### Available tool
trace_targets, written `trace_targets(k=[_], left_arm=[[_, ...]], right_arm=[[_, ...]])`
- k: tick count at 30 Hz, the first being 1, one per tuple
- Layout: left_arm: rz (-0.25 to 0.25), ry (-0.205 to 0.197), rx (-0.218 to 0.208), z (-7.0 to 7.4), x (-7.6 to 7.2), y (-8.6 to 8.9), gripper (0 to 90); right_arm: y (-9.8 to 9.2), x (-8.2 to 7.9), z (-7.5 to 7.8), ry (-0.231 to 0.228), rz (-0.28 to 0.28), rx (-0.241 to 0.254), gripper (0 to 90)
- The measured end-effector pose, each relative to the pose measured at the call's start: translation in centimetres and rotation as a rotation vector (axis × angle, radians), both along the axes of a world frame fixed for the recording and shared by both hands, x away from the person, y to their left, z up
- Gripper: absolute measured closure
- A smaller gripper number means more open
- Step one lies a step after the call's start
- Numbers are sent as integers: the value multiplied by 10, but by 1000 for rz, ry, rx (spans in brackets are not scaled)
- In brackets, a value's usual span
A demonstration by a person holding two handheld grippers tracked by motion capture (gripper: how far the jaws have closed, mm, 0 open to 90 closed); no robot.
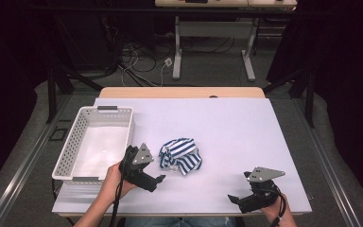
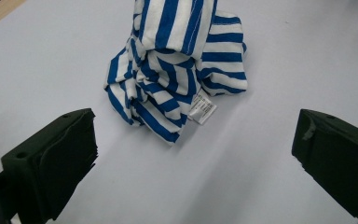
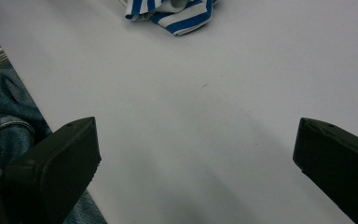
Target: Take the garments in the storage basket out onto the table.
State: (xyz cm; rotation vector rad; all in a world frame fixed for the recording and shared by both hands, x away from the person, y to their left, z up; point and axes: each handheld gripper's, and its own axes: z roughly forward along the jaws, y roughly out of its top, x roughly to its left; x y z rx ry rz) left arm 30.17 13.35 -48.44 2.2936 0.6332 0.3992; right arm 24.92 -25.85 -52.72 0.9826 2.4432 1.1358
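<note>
A crumpled blue-and-white striped cloth (image 1: pixel 180 155) lies bunched near the middle of the white table top (image 1: pixel 227 127). In the left gripper view the cloth (image 2: pixel 172 70) sits just ahead of the jaws, a small white label showing at its near edge. My left gripper (image 1: pixel 157 182) is open just left of and nearer than the cloth, nothing between its jaws. My right gripper (image 1: pixel 234 198) is open near the front right edge, well apart from the cloth, and its own view catches the cloth's edge (image 3: pixel 172 11) far off.
A white perforated basket (image 1: pixel 71 146) stands at the left side of the table, holding nothing, close behind my left hand. The person's jeans (image 3: pixel 9 121) show past the table's front edge. Desk legs and cables lie on the floor beyond.
</note>
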Motion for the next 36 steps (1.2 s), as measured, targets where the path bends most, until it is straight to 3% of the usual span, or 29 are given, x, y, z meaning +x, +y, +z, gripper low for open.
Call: trace_targets(k=[17, 36], left_arm=[[34, -19, -15, 2, -23, 23, 0], [61, -13, -21, -3, -47, 43, 0]], right_arm=[[0, 0, -1, -7, -6, -1, 2], [0, 0, 0, 2, -3, -14, 2]])
